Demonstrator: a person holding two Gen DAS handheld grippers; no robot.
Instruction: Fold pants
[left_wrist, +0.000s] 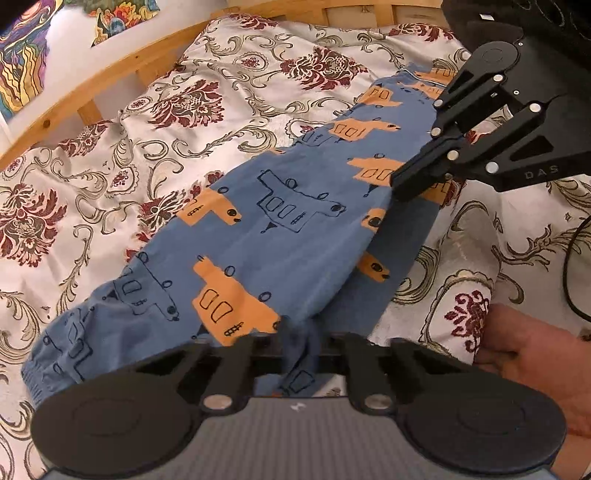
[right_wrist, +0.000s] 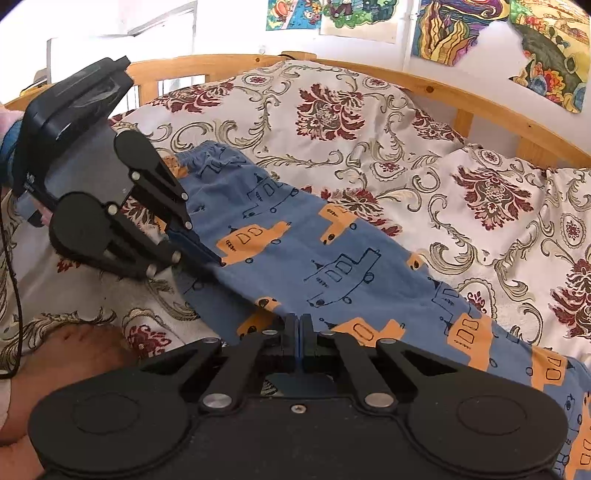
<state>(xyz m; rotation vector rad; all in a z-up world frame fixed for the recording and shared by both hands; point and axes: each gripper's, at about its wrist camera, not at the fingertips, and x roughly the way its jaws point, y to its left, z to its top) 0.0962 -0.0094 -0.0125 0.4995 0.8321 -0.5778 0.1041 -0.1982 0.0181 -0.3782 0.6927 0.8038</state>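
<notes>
Blue pants (left_wrist: 277, 236) printed with orange and outlined vehicles lie stretched across a floral bedspread (left_wrist: 147, 155). At the bottom of the left wrist view my left gripper (left_wrist: 299, 347) is shut on a bunch of their fabric, near the elastic waistband at lower left. My right gripper (left_wrist: 400, 186) comes in from the upper right, shut on the pants' near edge. In the right wrist view the right gripper (right_wrist: 299, 343) pinches a thin blue fold of the pants (right_wrist: 332, 258). The left gripper (right_wrist: 216, 260) clamps the same edge further left, below the waistband.
A wooden bed frame (right_wrist: 461, 99) curves round the far side of the bedspread (right_wrist: 369, 129). Colourful drawings (right_wrist: 461, 33) hang on the white wall. A hand (left_wrist: 535, 369) holds each tool (right_wrist: 74, 350). A black cable (left_wrist: 569, 266) trails on the right.
</notes>
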